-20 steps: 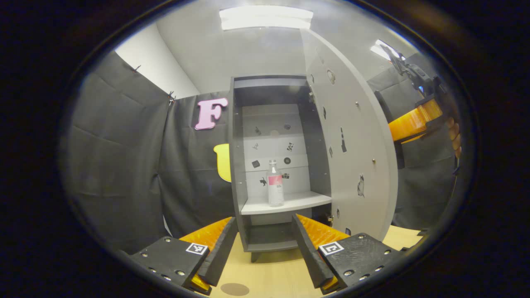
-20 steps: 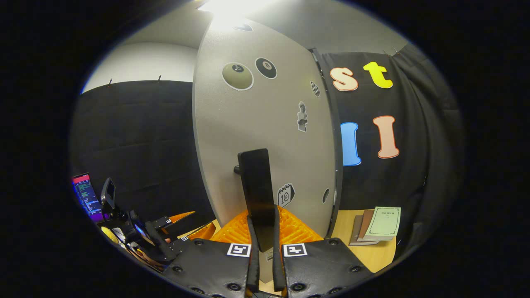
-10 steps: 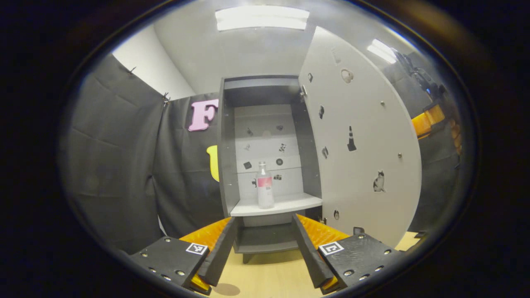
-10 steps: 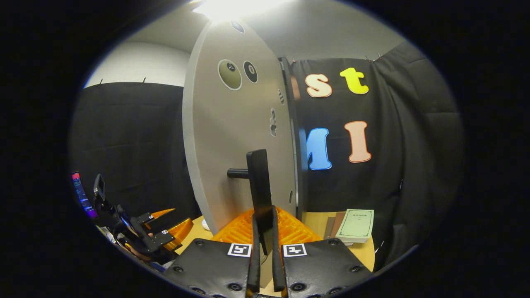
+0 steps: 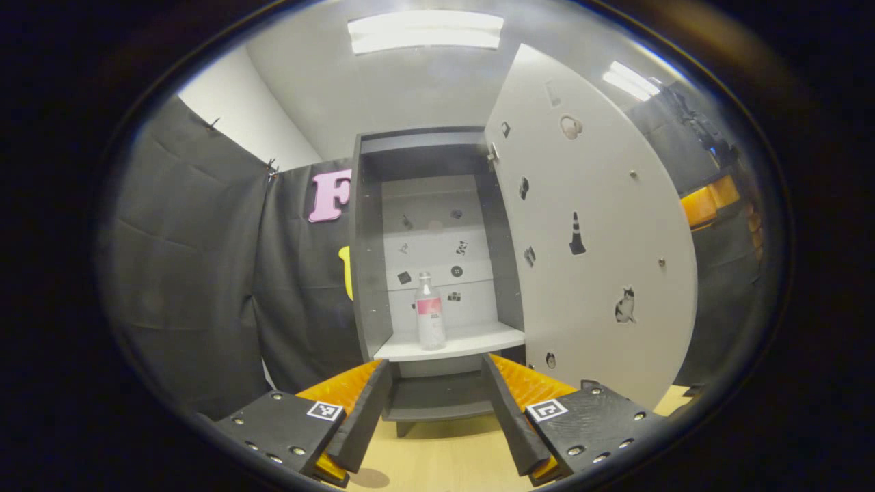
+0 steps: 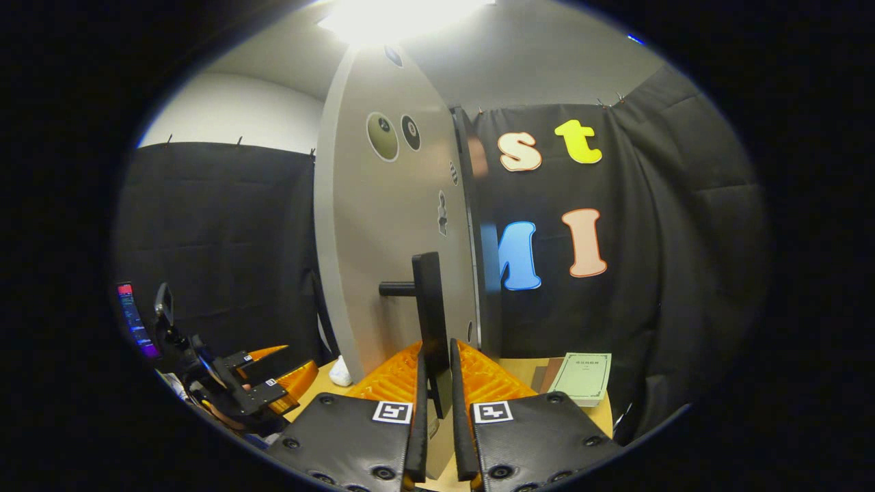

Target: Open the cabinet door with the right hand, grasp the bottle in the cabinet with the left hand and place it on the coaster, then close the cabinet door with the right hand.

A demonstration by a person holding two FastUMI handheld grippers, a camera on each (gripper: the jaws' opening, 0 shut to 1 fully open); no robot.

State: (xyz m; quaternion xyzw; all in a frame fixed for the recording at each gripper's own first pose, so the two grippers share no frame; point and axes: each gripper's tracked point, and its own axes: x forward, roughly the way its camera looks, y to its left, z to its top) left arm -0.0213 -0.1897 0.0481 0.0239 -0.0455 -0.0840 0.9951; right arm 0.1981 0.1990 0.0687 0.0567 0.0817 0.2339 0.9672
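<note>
**Door held wide, bottle in line**

Right tongs sit on the handle, fingers slightly parted around it, keeping the door swung wide. Left tongs stand apart, aimed at 12 o'clock toward the bottle, upright on the cabinet shelf, ready to reach for it.

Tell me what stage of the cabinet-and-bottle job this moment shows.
Done: the cabinet door stands wide open. In hand: the right gripper is at the door handle, and the left gripper is open, facing the bottle on the shelf. Left: grasp, place on coaster, close door.
</note>
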